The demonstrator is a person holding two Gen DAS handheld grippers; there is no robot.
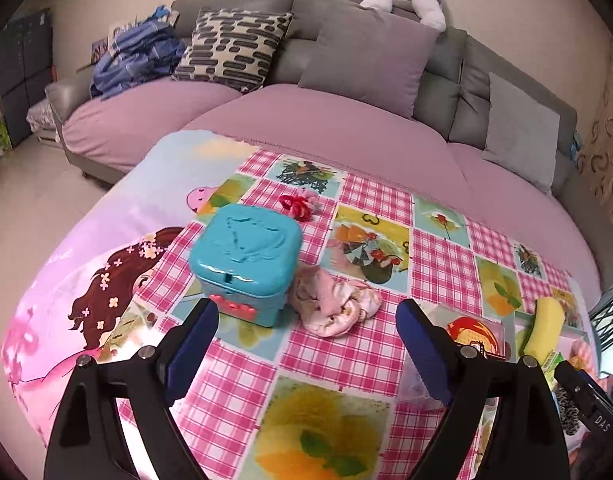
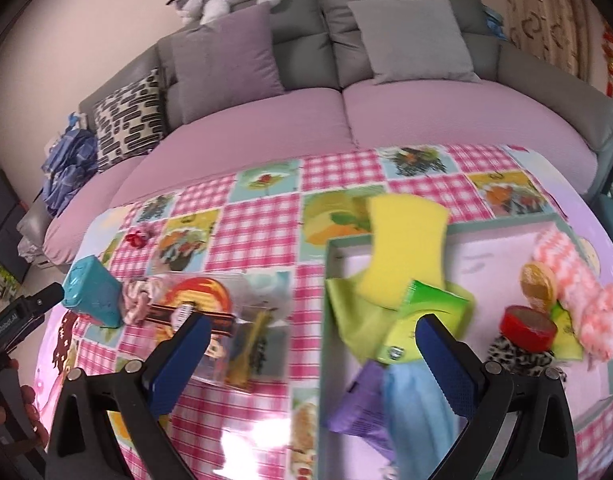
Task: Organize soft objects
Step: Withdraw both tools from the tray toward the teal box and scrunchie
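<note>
My left gripper (image 1: 306,344) and right gripper (image 2: 312,356) both hang with jaws spread, empty. One yellow sponge (image 2: 404,248) lies over the tray's (image 2: 506,228) far rim, long axis running from 12 to 6 o'clock. One teal box (image 1: 244,258) stands at 10 o'clock of one crumpled pink cloth (image 1: 334,308).

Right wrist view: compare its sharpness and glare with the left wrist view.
Right wrist view: motion-smeared, the yellow sponge soft-edged, white glare on the tablecloth near the bottom. Left wrist view: crisper, the teal box sharp, only small highlights. Both bend straight lines, dark corners.
</note>
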